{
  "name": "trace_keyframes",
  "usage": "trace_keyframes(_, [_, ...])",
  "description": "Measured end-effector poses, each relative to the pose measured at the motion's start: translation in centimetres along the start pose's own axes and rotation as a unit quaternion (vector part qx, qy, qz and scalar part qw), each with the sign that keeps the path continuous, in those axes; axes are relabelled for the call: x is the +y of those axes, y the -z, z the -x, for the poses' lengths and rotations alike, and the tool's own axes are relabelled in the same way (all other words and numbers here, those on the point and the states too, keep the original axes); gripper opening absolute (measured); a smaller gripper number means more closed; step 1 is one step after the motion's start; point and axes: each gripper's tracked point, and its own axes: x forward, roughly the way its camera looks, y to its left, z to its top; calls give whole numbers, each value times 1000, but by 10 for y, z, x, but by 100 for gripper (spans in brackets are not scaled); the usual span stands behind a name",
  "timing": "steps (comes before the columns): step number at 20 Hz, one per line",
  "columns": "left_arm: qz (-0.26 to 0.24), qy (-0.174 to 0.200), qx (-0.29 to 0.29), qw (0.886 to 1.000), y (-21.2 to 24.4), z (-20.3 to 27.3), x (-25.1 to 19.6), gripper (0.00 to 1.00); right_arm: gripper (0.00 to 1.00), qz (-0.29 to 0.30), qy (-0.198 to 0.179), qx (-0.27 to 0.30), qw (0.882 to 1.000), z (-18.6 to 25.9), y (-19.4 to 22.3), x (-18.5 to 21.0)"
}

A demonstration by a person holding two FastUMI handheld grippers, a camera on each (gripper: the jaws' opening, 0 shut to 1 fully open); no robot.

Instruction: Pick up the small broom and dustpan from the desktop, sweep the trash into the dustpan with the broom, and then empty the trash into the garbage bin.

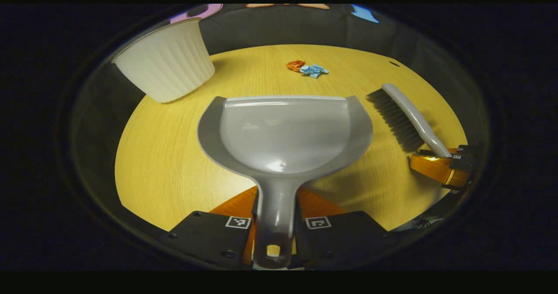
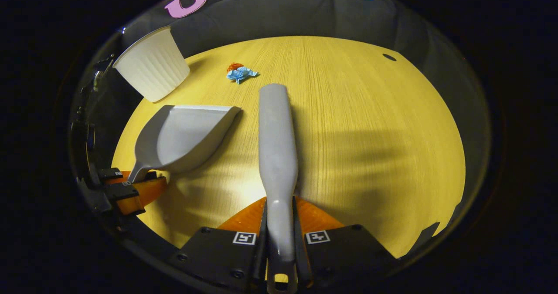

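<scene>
In the left gripper view my left gripper (image 1: 275, 224) is shut on the handle of the grey dustpan (image 1: 285, 133), whose mouth faces away over the yellow desktop. Beyond it lie the trash pieces, an orange scrap (image 1: 296, 65) and a blue scrap (image 1: 314, 71). To the right the grey broom (image 1: 405, 117) is held by my right gripper (image 1: 449, 161). In the right gripper view my right gripper (image 2: 279, 235) is shut on the broom's handle (image 2: 277, 154), its back pointing forward. The dustpan (image 2: 185, 137) and left gripper (image 2: 130, 185) sit at left, the trash (image 2: 240, 72) farther off.
A white ribbed garbage bin (image 1: 168, 63) stands at the far left of the round yellow desktop (image 1: 165, 163); in the right gripper view the bin (image 2: 152, 65) is beside the table edge. A small dark hole (image 2: 389, 57) marks the far right of the desktop.
</scene>
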Motion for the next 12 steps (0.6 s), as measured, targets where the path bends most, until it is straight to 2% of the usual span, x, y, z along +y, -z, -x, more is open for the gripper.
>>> trace_keyframes(2, [-3,6,-2,1000,-3,-2,-1,29,21,3,-5,8,1000,2,0,1])
trace_keyframes(4, [-12,12,-3,1000,-3,-2,0,28,27,3,-13,11,1000,3,0,1])
trace_keyframes(6, [-23,16,-4,1000,-2,-1,1,28,20,8,-22,14,1000,4,1,1])
trace_keyframes(8, [-26,17,-2,1000,-1,-1,2,27,27,15,-36,17,999,6,0,0])
trace_keyframes(9, [-29,15,-1,999,-1,-2,4,27,19,20,-41,18,999,6,-1,-2])
trace_keyframes(10, [-31,12,0,999,-1,-2,5,27,23,27,-44,14,999,8,-6,-8])
trace_keyframes(12, [-24,4,-8,1000,-3,2,6,28,22,39,-54,5,998,17,-17,-22])
